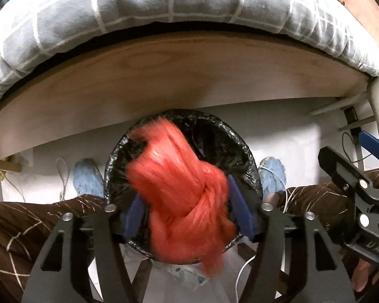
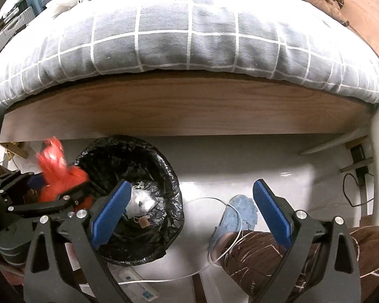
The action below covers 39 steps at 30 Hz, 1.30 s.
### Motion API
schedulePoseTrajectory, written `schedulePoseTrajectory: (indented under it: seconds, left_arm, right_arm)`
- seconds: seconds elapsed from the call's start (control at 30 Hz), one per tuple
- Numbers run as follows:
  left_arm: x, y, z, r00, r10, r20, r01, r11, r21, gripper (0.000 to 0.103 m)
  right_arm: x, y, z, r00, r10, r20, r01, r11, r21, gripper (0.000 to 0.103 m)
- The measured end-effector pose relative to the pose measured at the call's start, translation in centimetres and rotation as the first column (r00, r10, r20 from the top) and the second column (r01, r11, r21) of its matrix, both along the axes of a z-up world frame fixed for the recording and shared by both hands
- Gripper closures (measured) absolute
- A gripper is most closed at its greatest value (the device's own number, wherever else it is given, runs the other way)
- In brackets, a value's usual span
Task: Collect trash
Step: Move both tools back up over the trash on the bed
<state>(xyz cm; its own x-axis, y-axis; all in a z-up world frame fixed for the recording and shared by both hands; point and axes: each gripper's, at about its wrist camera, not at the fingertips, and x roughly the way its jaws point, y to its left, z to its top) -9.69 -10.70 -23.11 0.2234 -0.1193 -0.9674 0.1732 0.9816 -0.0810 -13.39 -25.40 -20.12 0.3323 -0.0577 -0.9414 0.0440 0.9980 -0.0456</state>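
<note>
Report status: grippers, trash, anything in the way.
Left gripper open around red bag, over bin. Right gripper open, empty. White trash already in bin. Cable on floor beside it.

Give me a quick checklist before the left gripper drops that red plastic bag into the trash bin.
1. Red bag lies between the left gripper fingers: ok, though the blurred bag hides whether they pinch it.
2. Bag is above the bin opening in the left wrist view: ok.
3. Bin has room: ok; the right wrist view shows only white paper trash low inside.
4. Right gripper open, holding nothing, beside the bin: ok.
5. Black liner folded over the rim: ok.
6. White cable on the floor clear of the bin: cannot tell.
</note>
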Motion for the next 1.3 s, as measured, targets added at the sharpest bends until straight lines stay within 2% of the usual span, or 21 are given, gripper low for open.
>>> schedulePoseTrajectory:
  seconds: [0.3, 0.43, 0.67, 0.9, 1.3]
  left_arm:
    - [-0.3, 2.8, 2.2, 0.992, 0.092, 0.083, -0.09, 0.996, -0.029, 0.012]
    - [-0.6, 3.7, 3.8, 0.985, 0.11, 0.132, -0.109, 0.994, -0.009, 0.009]
    - [-1.1, 5.1, 6.6, 0.976, 0.131, 0.177, -0.132, 0.991, -0.002, 0.007]
    - [-1.0, 6.4, 10.9, 0.959, 0.143, 0.244, -0.148, 0.989, 0.003, 0.007]
    - [1.1, 8.7, 16.4, 0.932, 0.175, 0.316, -0.186, 0.983, 0.004, 0.007]
  right_arm:
    - [0.2, 1.0, 0.8, 1.0, 0.009, 0.022, -0.01, 1.0, 0.012, 0.01]
    - [0.1, 1.5, 1.9, 0.999, 0.023, 0.049, -0.023, 1.0, -0.001, 0.01]
    - [-0.2, 2.3, 4.8, 0.995, 0.04, 0.093, -0.041, 0.999, 0.003, 0.01]
    - [0.1, 3.0, 8.5, 0.984, 0.077, 0.162, -0.077, 0.997, -0.007, 0.01]
    - [1.8, 3.0, 13.9, 0.966, 0.098, 0.238, -0.108, 0.994, 0.029, 0.01]
